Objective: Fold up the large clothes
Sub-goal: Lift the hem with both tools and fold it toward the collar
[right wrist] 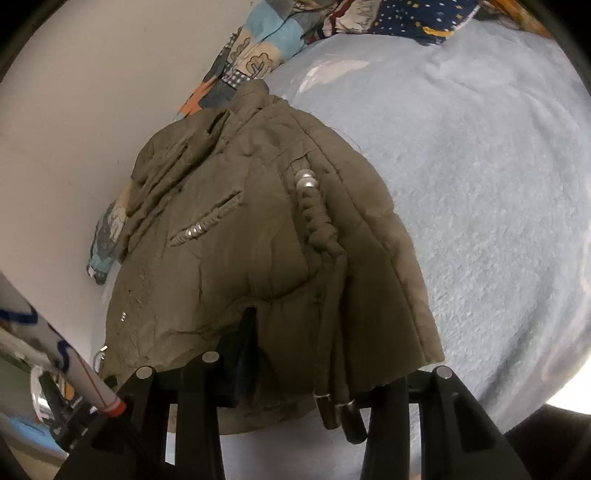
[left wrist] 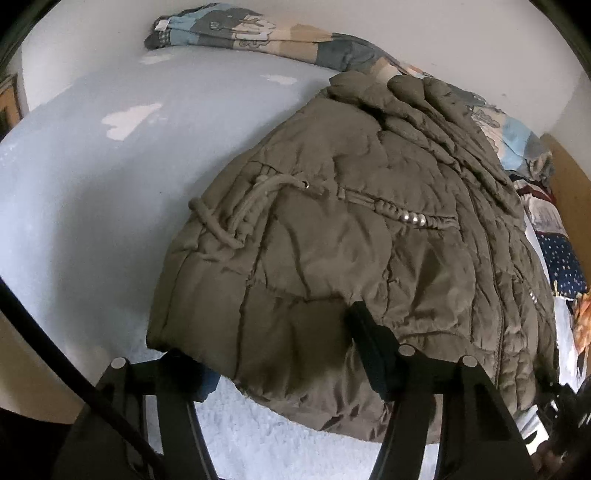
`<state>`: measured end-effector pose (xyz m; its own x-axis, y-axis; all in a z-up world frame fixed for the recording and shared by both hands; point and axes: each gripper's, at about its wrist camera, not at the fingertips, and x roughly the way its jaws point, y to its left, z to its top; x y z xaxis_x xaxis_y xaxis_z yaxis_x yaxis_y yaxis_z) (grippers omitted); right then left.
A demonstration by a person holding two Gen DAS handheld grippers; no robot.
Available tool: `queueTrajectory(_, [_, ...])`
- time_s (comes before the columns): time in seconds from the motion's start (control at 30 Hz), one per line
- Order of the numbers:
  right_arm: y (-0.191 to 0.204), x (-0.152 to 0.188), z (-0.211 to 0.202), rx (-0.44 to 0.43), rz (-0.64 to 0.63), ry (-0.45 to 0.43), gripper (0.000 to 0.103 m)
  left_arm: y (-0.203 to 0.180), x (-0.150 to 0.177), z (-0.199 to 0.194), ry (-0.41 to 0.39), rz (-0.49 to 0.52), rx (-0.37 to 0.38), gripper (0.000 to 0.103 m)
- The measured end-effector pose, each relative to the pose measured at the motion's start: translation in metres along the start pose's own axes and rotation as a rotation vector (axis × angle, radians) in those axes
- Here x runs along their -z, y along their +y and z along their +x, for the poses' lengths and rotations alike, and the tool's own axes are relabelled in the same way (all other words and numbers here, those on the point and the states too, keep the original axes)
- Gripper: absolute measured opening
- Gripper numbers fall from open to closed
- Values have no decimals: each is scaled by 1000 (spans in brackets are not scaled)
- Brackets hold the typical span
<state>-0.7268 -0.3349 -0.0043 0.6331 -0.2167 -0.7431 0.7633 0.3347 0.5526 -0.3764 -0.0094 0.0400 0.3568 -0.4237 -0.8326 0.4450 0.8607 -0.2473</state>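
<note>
An olive-brown padded jacket (left wrist: 351, 229) lies on a pale blue bed (left wrist: 92, 221), folded into a bulky heap with its hem toward both cameras and its collar end toward the wall. In the left wrist view, the left gripper (left wrist: 280, 365) has the hem between its fingers: the right finger (left wrist: 373, 350) lies on top of the fabric, while the left finger is mostly covered by the hem's corner, so the fingers look closed on the jacket's edge. In the right wrist view, the right gripper (right wrist: 325, 365) meets the hem as well: its left finger (right wrist: 243, 354) presses onto the padded surface and the right finger is hidden behind the hanging edge, so it appears to grip the hem too. Two drawstrings (right wrist: 332, 332) with dark ends hang down over the hem between the right gripper's fingers. A row of silver snaps (right wrist: 306, 181) runs along a pocket flap. A patterned quilt (left wrist: 240, 29) is bunched against the white wall (right wrist: 74, 129) behind the jacket, and more patterned cloth (right wrist: 413, 18) is piled at the far end of the bed.
</note>
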Motion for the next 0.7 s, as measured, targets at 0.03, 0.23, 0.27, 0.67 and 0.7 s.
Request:
queueTrajectory(0.03, [1,1,1,9,-14,-1,43,1,-1,2,3,-7,-3,62])
queueTrajectory(0.23, [-4,1,5,-15,13,-8,47,-5,2,8,-26,20,-41,63])
queueTrajectory(0.27, [-5,2,5,-15,11,-10,47,-6,2,8,-28,25,-43,63])
queueTrajectory(0.67, [14,9,9,39,-95,-24,62,-15,10,10,-62,122,-141,71])
queueTrajectory(0.7, [15,9,9,44,-104,-25,62,-16,10,11,-63,126,-151,73])
